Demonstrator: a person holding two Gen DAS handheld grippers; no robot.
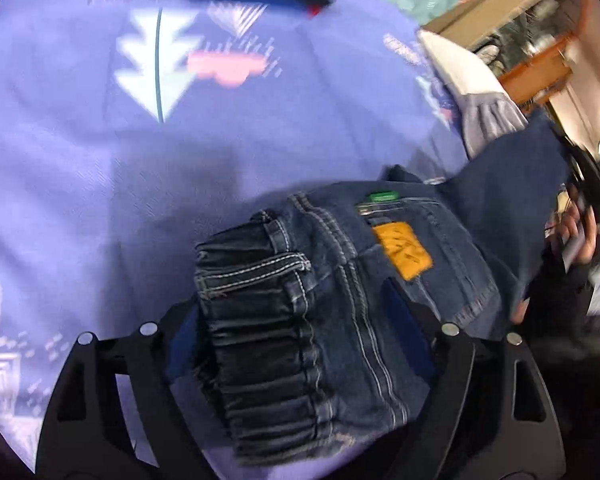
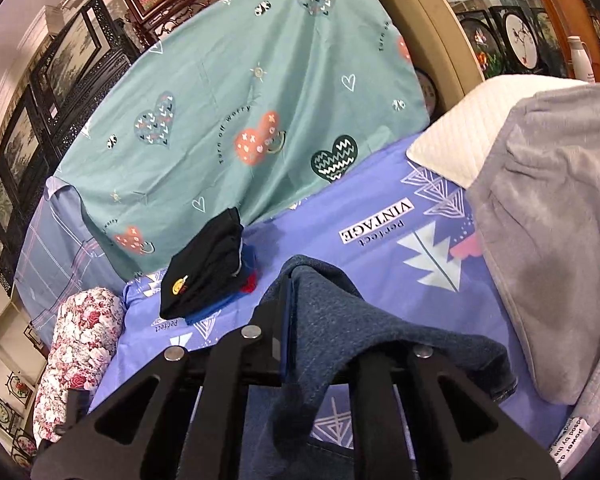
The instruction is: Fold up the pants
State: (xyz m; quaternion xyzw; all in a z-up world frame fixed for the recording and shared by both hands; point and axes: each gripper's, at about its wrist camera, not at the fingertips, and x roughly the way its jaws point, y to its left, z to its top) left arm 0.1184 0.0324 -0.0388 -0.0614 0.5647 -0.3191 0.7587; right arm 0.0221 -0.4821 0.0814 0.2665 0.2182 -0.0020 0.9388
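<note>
On the lavender bed sheet (image 1: 80, 168), printed with white tree shapes and a pink motif, lie my jeans (image 1: 340, 280), dark blue denim with pale contrast stitching. Item, left claw (image 1: 300, 332): jaws spread wide on either side of the bunched elastic waistband, which sits between them without being pressed; I am not gripping it. An orange patch (image 1: 402, 250) and a small green tag (image 1: 384, 196) mark the back of the jeans, facing up. Item, right claw (image 2: 324, 320): jaws drawn in close on a fold of the same denim (image 2: 332, 320), which drapes over the fingers and hangs down on the near side; I hold it raised above the sheet. Item, a stack of folded clothes (image 2: 204, 272), black on top with a small yellow emblem, blue and red showing beneath, resting on the sheet well apart from the jeans, near the teal heart-print cover (image 2: 240, 92). Item, a grey blanket (image 2: 552, 220) heaped at the right edge of the right-wrist view, with a white pillow (image 2: 460, 136) behind it. Item, a floral bolster (image 2: 76, 356) at the left side of the bed. The left-wrist view is blurred, so finer detail of the far denim leg is unclear.
</note>
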